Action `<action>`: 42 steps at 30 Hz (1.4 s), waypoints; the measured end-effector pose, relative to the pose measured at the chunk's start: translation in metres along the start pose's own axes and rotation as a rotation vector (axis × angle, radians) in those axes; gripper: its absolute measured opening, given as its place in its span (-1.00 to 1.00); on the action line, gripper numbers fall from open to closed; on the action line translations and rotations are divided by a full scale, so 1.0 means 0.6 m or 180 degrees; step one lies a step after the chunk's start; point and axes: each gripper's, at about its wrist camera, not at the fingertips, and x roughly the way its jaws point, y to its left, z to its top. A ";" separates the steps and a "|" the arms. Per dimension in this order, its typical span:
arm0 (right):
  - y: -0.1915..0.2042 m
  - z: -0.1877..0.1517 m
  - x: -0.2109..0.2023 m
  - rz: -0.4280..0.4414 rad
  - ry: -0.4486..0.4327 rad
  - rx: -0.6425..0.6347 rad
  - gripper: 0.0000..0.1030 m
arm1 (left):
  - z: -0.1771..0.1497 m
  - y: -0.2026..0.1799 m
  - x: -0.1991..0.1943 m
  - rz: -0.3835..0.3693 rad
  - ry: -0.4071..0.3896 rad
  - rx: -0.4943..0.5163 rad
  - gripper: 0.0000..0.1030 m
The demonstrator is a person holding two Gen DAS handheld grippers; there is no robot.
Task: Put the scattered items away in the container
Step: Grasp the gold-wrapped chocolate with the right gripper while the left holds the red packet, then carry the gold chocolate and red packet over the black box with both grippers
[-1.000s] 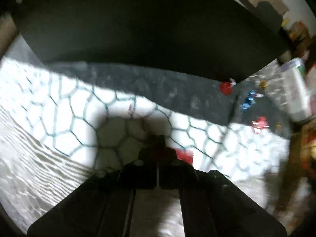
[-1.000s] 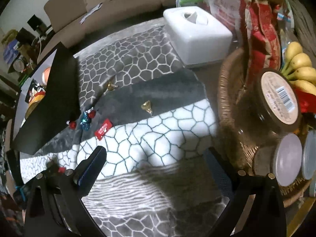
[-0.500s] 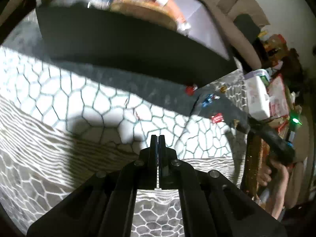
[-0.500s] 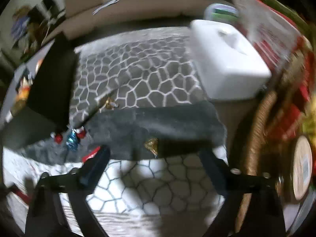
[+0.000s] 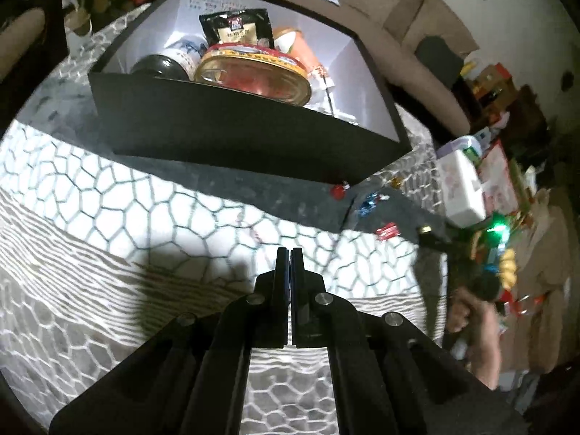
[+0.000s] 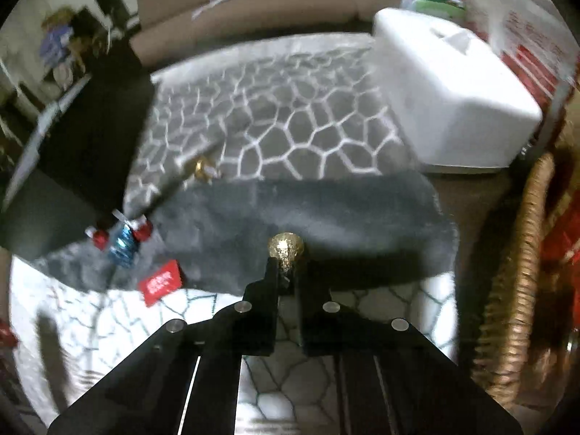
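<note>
My right gripper point(image 6: 286, 266) is shut on a gold foil candy point(image 6: 285, 250) and holds it over the dark grey band of the blanket. A red packet point(image 6: 161, 281), a blue candy point(image 6: 122, 244), two red candies point(image 6: 141, 230) and another gold candy point(image 6: 202, 168) lie to its left. The black box point(image 5: 235, 134) stands at the back in the left wrist view, with a tin point(image 5: 253, 74) and packets inside. My left gripper point(image 5: 290, 253) is shut and empty above the patterned blanket, in front of the box.
A white tissue box point(image 6: 446, 98) stands at the back right. A wicker basket point(image 6: 522, 253) holds food at the right edge. A beige sofa point(image 6: 272, 3) runs behind the table. The person's hand point(image 5: 467, 311) with the right gripper shows at the right of the left wrist view.
My right gripper moved forward and shut on the gold candy. My left gripper rose and pulled back from the box, so the box's inside now shows.
</note>
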 end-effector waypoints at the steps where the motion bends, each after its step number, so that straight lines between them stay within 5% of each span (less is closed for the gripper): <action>1: -0.006 0.000 -0.010 0.0035 -0.0027 0.0040 -0.87 | 0.000 0.005 -0.002 -0.0020 0.0010 -0.0014 -0.99; 7: 0.008 -0.012 -0.085 0.0342 -0.0260 0.0044 -0.87 | 0.004 0.015 -0.018 -0.0027 -0.0103 -0.0043 -0.99; 17: 0.123 -0.092 -0.192 0.0113 -0.0507 -0.0540 -0.87 | -0.035 -0.033 -0.067 -0.0023 -0.0297 0.0539 -0.99; 23: 0.183 -0.184 -0.243 0.0059 -0.0470 -0.0909 -0.87 | -0.091 -0.035 -0.102 -0.0011 -0.0213 0.0570 -0.99; 29: 0.194 -0.252 -0.295 0.0080 -0.0479 -0.0927 -0.87 | -0.162 -0.028 -0.163 -0.0034 -0.0146 0.0628 -0.99; 42: 0.292 -0.337 -0.488 0.0082 -0.1038 -0.1284 -0.87 | -0.251 -0.029 -0.353 0.0119 -0.0715 0.0877 -0.99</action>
